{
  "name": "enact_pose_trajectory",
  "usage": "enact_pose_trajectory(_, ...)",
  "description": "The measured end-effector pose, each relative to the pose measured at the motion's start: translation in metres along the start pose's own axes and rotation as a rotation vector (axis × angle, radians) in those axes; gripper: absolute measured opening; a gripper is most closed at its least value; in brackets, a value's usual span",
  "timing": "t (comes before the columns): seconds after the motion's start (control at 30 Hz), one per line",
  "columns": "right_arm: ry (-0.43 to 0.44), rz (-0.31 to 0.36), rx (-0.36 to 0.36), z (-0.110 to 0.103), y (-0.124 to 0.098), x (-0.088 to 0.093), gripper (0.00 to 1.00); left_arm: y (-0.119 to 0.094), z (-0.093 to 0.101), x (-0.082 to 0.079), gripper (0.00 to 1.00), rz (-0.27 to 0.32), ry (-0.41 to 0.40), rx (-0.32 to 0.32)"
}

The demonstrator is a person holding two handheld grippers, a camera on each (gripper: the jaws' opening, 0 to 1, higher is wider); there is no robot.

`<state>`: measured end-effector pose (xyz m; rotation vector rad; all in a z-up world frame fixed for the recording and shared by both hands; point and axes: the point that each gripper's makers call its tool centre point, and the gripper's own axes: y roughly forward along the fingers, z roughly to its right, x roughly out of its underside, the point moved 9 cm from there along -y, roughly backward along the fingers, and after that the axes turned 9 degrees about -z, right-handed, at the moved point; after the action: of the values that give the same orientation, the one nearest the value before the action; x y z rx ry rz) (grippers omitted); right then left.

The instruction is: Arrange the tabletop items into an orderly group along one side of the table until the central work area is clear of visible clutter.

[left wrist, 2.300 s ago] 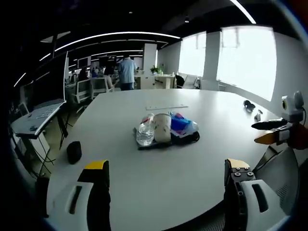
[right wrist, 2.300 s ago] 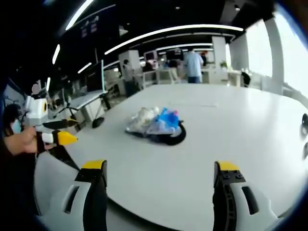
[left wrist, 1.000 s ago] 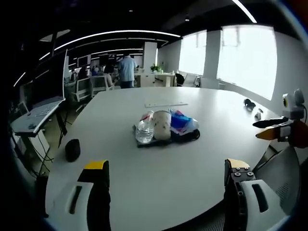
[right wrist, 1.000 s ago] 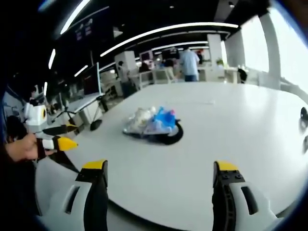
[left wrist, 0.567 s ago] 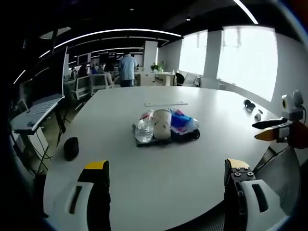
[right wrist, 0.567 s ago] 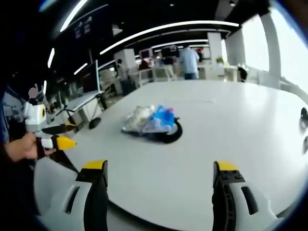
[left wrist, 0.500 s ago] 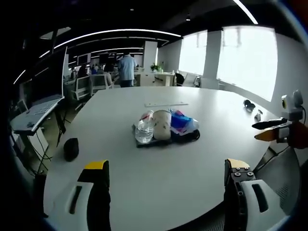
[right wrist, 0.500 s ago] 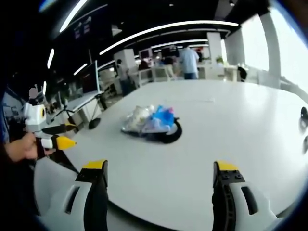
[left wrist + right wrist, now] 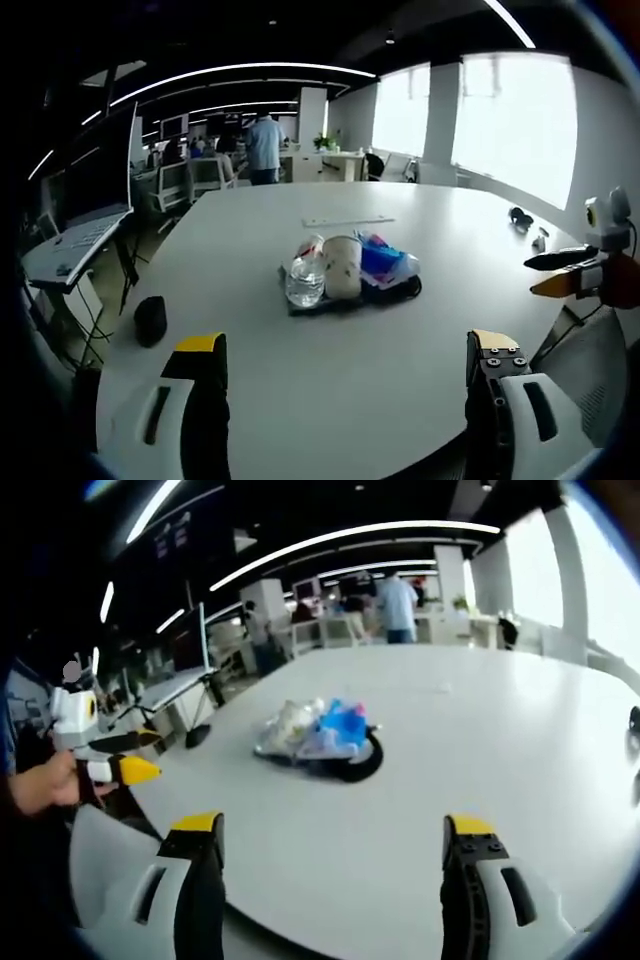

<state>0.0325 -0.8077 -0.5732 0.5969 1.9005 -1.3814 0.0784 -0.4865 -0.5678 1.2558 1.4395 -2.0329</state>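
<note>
Round white table [image 9: 330, 390] with clustered clear plastic bottle [image 9: 304, 275], paper cup [image 9: 343, 266], blue packet [image 9: 380, 260]; both grippers [image 9: 345, 400] [image 9: 330, 880] spread wide, empty.

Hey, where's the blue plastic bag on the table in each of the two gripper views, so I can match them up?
Left gripper view: the blue plastic bag lies just right of centre, at the right end of the pile, beside the paper cup.
Right gripper view: the blue plastic bag lies slightly above centre, toward the pile's right side.
Shared landmark: the clear water bottle at the pile's left end.
</note>
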Motion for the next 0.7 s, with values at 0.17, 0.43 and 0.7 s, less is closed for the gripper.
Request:
enact_pose_trajectory(0.17, -0.003, 0.001, -0.005, -0.001, 0.002, -0.003, 0.88, 0.002, -0.003, 0.0, 0.98, -0.006, -0.002, -0.005)
enact_pose_trajectory(0.43, -0.007, 0.0, -0.007, -0.002, 0.009, -0.008, 0.88, 0.006, -0.006, 0.0, 0.98, -0.001, -0.012, -0.004)
enact_pose_trajectory(0.7, -0.015, 0.01, -0.012, -0.003, 0.017, -0.018, 0.88, 0.009, -0.01, -0.001, 0.98, 0.001, -0.017, -0.008)
